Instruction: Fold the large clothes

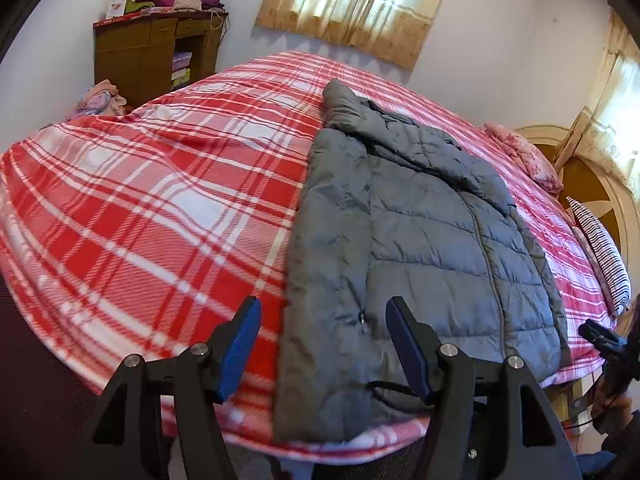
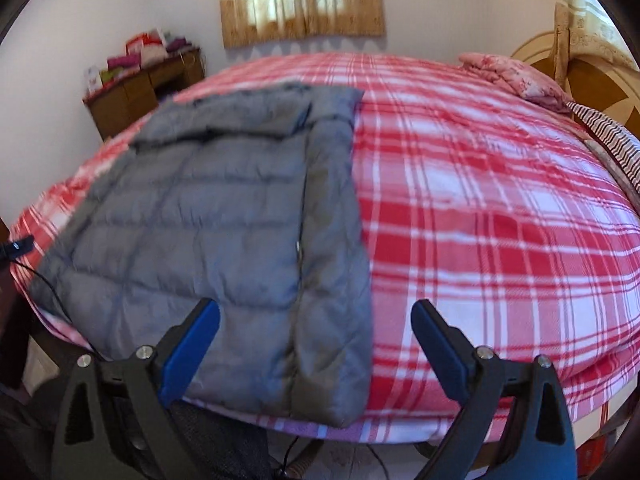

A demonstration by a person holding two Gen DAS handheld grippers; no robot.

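Left gripper and right gripper both wide, empty, above folded grey jacket; cabinet shelves only leftward.

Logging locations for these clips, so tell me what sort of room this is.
Most likely a home bedroom. A wide bed under a red plaid blanket fills the view, with pillows by a wooden headboard; a curtained window and a cabinet stacked with folded clothes stand behind. A grey puffer jacket lies on the bed.
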